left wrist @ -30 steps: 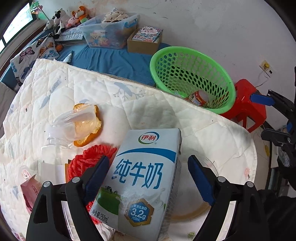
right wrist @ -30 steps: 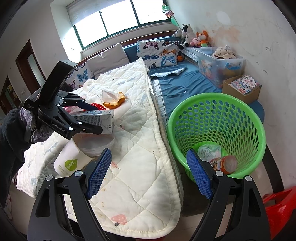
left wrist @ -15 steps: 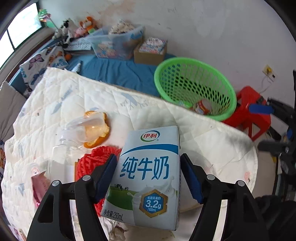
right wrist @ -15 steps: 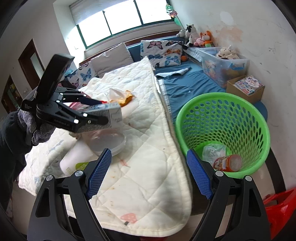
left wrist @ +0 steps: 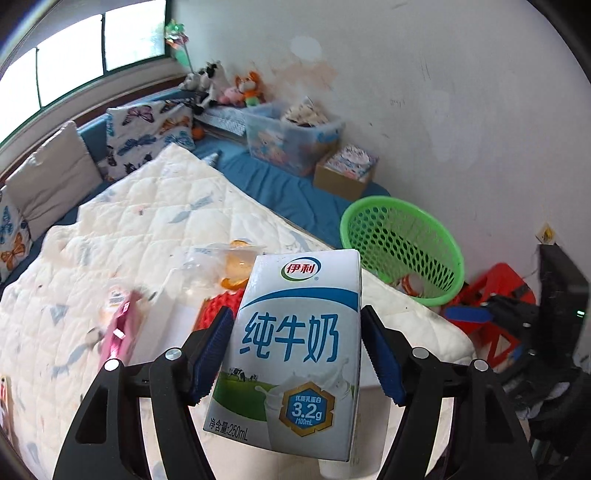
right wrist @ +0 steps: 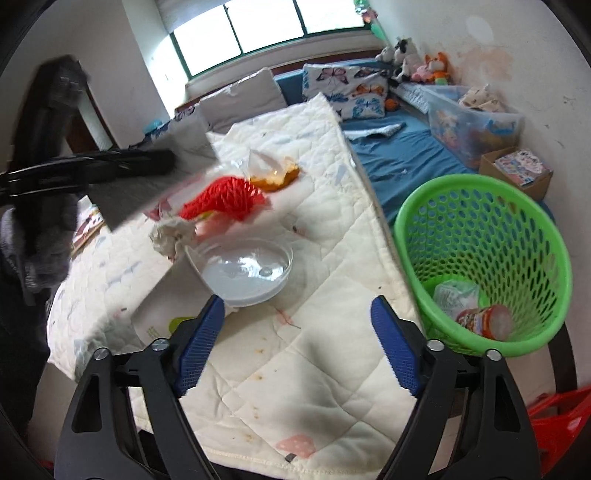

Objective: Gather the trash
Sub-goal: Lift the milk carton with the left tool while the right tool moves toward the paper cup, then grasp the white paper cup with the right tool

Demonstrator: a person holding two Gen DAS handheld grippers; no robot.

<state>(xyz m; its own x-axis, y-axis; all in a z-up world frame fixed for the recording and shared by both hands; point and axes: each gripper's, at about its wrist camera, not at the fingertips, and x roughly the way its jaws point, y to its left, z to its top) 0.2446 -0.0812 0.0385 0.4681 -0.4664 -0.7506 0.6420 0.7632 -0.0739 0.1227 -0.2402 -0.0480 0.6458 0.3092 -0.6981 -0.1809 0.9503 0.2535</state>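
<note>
- Left gripper clamped on a milk carton, pads pressed to both its sides, carton upright and clear of the quilt.
- Step in hand: carrying carton to the green basket, ahead and to the right.
- Next, probably: swing right over the rim, then release.
- Right gripper closing on nothing; clear plastic bowl just ahead of its left finger.

Premises: a lived-in bedroom in a home. A bed with blue sheet lies under the window. Butterfly-print pillows and soft toys sit at the bed's head; a quilted cover lies on it.
</note>
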